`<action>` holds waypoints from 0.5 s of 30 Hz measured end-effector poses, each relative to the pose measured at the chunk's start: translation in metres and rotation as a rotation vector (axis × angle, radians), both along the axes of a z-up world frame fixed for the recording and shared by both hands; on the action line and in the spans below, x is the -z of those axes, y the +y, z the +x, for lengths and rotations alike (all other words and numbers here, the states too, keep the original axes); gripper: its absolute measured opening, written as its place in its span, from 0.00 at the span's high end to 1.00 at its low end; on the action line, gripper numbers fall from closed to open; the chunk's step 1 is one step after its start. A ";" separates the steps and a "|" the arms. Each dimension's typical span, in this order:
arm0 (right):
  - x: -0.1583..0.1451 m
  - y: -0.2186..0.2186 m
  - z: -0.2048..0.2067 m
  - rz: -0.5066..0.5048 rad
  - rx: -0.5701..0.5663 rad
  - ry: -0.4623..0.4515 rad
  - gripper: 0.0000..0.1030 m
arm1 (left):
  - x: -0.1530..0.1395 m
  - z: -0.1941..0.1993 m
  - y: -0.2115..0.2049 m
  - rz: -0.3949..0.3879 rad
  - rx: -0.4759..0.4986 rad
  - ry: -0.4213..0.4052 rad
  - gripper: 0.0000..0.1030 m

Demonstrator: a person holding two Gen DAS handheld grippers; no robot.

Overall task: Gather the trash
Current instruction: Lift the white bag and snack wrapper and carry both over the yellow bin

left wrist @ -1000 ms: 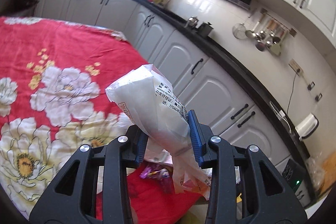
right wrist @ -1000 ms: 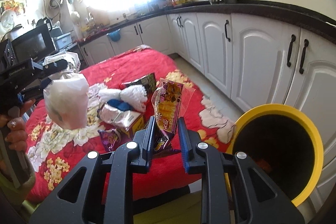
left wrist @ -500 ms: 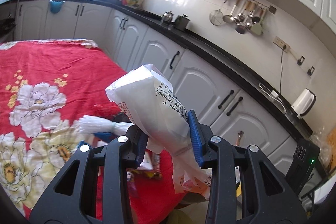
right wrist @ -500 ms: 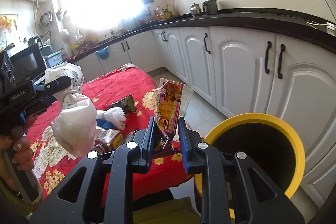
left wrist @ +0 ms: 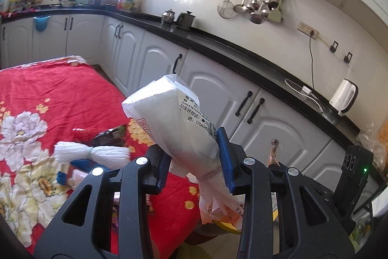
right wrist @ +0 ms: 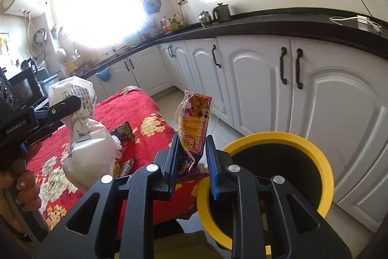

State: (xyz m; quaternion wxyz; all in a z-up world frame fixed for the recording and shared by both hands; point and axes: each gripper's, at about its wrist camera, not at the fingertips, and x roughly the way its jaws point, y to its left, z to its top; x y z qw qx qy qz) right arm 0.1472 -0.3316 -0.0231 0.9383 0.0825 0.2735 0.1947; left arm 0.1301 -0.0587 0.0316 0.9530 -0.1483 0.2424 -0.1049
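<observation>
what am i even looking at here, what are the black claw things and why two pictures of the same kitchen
No robot here: a person holds two hand-held grippers, each with a fisheye camera looking along its fingers, hence two views. The left gripper is clamped on a white plastic bag with printed text; a hand shows gripping its handle in the right view. The right gripper pinches a purple and yellow snack wrapper near a yellow-rimmed trash bin. More wrappers and a white bundle lie on the red floral tablecloth.
</observation>
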 end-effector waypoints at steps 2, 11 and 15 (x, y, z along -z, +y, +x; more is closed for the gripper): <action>0.002 -0.006 0.000 0.005 0.011 0.002 0.80 | 0.000 0.001 -0.007 0.008 0.010 -0.003 0.72; 0.010 -0.034 0.000 0.020 0.070 0.016 0.80 | 0.002 0.013 -0.041 0.044 0.058 -0.014 0.72; 0.016 -0.043 -0.001 0.025 0.092 0.028 0.80 | 0.005 0.020 -0.056 0.062 0.072 -0.016 0.72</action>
